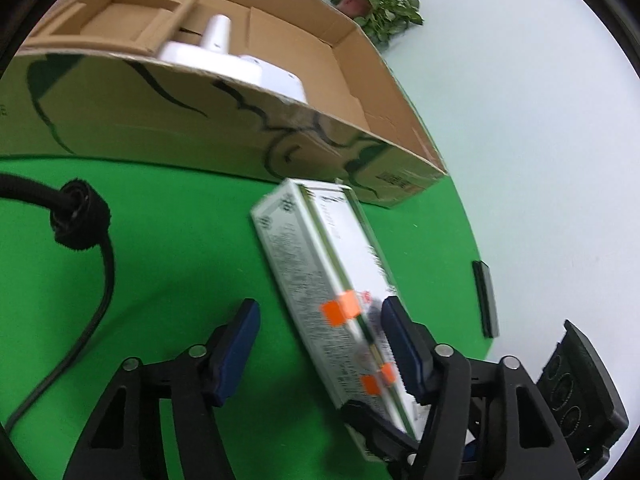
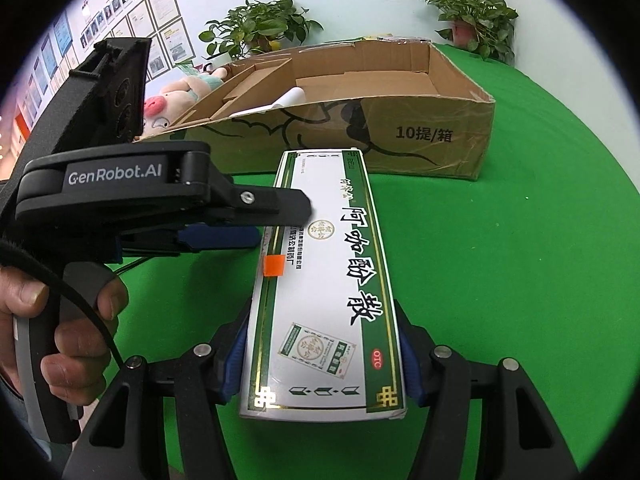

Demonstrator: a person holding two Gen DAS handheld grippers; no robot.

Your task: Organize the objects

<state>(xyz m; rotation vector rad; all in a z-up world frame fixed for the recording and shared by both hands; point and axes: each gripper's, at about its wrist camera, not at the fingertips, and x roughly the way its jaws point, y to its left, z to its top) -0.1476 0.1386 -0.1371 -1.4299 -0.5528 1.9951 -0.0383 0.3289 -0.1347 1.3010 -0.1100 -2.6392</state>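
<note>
A long white and green medicine box [image 2: 320,288] hovers over the green table [image 2: 520,264], its far end near an open cardboard carton [image 2: 440,136]. My right gripper [image 2: 322,352] is shut on the near end of the box, one blue pad on each long side. My left gripper [image 2: 280,224] reaches in from the left, held by a person's hand [image 2: 60,320]. In the left wrist view the medicine box [image 1: 320,272] runs between the left gripper's [image 1: 322,344] jaws: the right pad rests on its white face, the left pad stands apart. A white object [image 1: 224,56] lies inside the carton [image 1: 180,120].
A pink plush toy [image 2: 180,92] sits behind the carton's left end. Potted plants [image 2: 260,28] [image 2: 472,16] stand at the back of the table. A black cable [image 1: 80,216] crosses the green cloth on the left. A thin dark item [image 1: 486,300] lies at the table's edge.
</note>
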